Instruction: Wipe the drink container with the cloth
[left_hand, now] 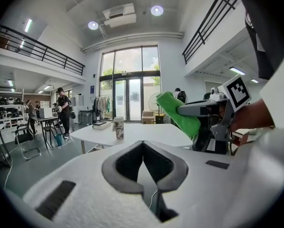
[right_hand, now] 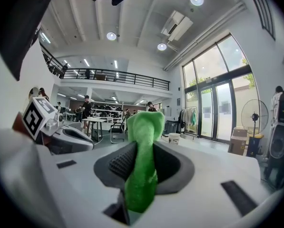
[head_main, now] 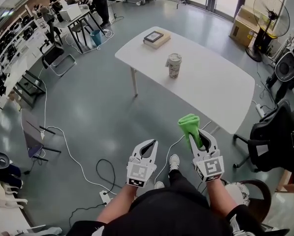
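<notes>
The drink container, a pale patterned cup with a lid, stands upright near the middle of the white table. It also shows far off as a cup in the left gripper view and a small cup in the right gripper view. My right gripper is shut on a green cloth, held in the air short of the table's near edge. The cloth stands up between the jaws. My left gripper hangs beside it over the floor, shut and holding nothing.
A flat box lies at the table's far end. A black office chair stands to the right, with a fan and a cardboard box behind it. Cables and a power strip lie on the floor. People stand at desks far left.
</notes>
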Action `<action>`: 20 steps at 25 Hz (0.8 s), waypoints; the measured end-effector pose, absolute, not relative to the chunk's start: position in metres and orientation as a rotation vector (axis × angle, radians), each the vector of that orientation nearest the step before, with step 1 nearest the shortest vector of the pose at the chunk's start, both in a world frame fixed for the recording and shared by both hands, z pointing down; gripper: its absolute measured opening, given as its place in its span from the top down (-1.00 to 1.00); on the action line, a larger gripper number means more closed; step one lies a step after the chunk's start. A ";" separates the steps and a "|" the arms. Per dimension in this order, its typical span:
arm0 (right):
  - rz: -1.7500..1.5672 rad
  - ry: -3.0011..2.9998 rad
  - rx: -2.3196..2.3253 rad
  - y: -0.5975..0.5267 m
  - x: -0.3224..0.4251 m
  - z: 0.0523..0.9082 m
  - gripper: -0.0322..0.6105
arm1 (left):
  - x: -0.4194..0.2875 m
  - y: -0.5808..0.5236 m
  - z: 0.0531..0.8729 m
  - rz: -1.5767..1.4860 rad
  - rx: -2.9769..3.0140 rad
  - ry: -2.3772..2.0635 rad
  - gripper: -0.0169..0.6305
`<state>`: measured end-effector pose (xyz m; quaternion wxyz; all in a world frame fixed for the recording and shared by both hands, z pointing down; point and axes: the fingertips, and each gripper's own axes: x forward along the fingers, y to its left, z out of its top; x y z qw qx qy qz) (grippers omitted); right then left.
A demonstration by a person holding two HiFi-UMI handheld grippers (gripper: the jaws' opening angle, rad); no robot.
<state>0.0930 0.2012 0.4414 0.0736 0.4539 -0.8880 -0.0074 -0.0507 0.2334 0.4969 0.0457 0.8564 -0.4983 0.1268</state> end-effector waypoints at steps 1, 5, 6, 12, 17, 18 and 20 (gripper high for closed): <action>-0.023 -2.666 1.360 0.190 0.094 0.442 0.58 | -0.050 0.223 0.497 0.390 2.614 -1.523 0.91; -0.032 -2.670 1.358 0.144 0.102 0.442 0.58 | -0.044 0.181 0.494 0.397 2.594 -1.529 0.91; -0.032 -2.671 1.357 0.133 0.105 0.442 0.58 | -0.042 0.172 0.492 0.394 2.583 -1.534 0.91; -0.038 -2.681 1.321 0.079 0.118 0.446 0.58 | -0.032 0.120 0.489 0.401 2.548 -1.567 0.91; -0.035 -2.695 1.285 0.041 0.124 0.446 0.58 | -0.025 0.085 0.492 0.386 2.526 -1.577 0.91; -0.035 -2.700 1.276 0.034 0.125 0.446 0.58 | -0.024 0.079 0.493 0.389 2.516 -1.584 0.91; -0.041 -2.712 1.251 0.022 0.126 0.447 0.58 | -0.023 0.067 0.493 0.390 2.503 -1.601 0.91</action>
